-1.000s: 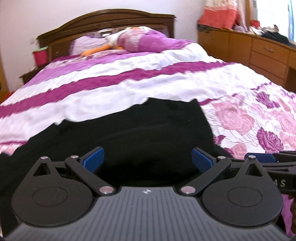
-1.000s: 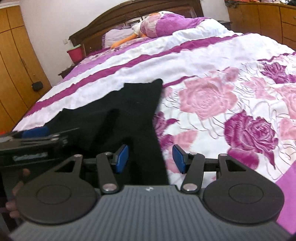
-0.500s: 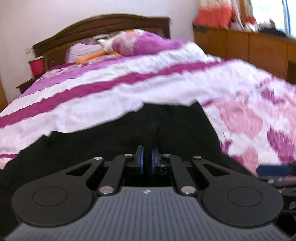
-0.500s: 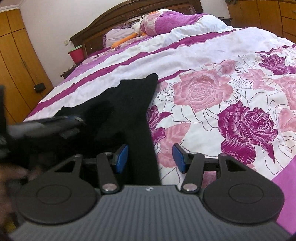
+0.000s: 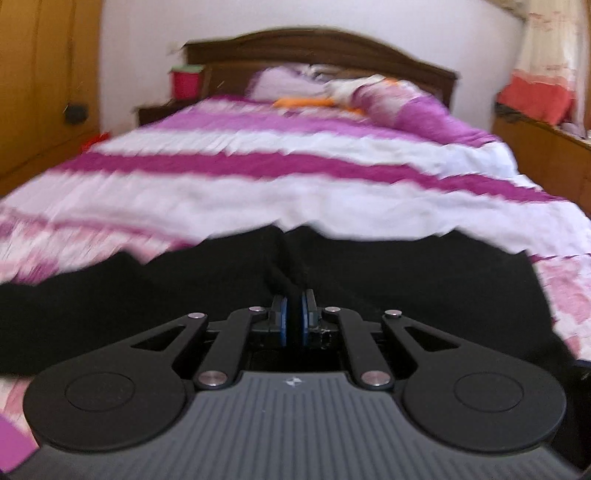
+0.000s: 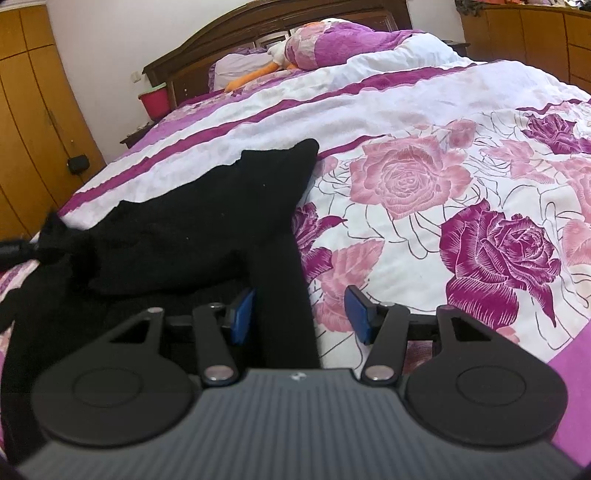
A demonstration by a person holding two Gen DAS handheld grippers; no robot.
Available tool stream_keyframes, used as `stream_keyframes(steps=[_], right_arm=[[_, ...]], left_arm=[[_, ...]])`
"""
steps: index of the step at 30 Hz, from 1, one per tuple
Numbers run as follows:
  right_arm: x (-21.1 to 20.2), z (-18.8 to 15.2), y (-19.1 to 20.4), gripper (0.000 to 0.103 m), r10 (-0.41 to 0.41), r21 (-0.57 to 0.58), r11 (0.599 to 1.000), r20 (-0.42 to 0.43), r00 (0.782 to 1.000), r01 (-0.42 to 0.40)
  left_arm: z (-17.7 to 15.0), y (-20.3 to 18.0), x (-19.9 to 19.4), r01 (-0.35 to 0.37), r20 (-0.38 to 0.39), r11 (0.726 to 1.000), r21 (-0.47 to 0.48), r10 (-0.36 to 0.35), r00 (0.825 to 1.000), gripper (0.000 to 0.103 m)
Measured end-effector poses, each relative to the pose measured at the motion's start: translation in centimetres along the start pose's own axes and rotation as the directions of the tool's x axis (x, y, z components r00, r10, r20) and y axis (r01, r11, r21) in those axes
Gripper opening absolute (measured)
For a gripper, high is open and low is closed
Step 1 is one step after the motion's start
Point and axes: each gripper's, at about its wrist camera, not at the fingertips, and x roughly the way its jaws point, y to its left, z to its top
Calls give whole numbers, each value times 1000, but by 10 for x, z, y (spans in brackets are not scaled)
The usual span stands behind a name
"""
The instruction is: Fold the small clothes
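A black garment (image 5: 406,288) lies spread on the near end of the floral bedspread (image 5: 258,192). My left gripper (image 5: 293,314) is shut, with a pinch of the black cloth caught between its blue pads and the fabric drawn up into a ridge ahead of them. In the right wrist view the same garment (image 6: 207,221) reaches from the left edge to a corner near the stripes. My right gripper (image 6: 301,314) stands half open; a strip of the black cloth runs between the jaws beside the left pad, and the right pad is clear of it.
The bed runs back to a dark wooden headboard (image 5: 325,44) with purple pillows (image 6: 332,40). A red bucket (image 5: 186,79) sits on the nightstand at the left, beside a wooden wardrobe (image 5: 37,92). A wooden dresser (image 6: 535,33) lines the right side.
My left gripper went from wide open to shut on the black garment and swung left, dragging the cloth that way. The right gripper stayed put with its jaws unchanged.
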Motion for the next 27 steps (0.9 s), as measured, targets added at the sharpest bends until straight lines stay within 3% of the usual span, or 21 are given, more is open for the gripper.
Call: stream_keyframes(steps=[5, 11, 13, 15, 17, 24, 27], right_arm=[[2, 0, 1, 55, -6, -10, 1000, -3, 1000, 6], [-1, 9, 5, 56, -17, -28, 999, -19, 1000, 16], [-3, 16, 6, 56, -12, -25, 1000, -9, 1000, 12], [-1, 23, 10, 56, -18, -43, 999, 5, 1000, 18], [3, 31, 14, 56, -20, -56, 998, 16, 1000, 21], [38, 56, 21, 56, -15, -57, 998, 21, 1000, 16], [50, 61, 23, 56, -19, -57, 998, 30, 999, 20]], left_arm=[[-21, 34, -4, -57, -42, 998, -17, 56, 998, 10], [-24, 62, -8, 22, -52, 992, -128, -29, 998, 12], [-22, 69, -5, 49, -47, 983, -176, -58, 997, 22], [-18, 70, 0, 60, -41, 975, -212, -71, 997, 42], [-15, 71, 3, 59, -25, 972, -228, -67, 997, 52], [-7, 85, 2, 132, 36, 936, -327, -127, 991, 61], [-2, 81, 19, 97, -37, 945, -313, -114, 993, 60]])
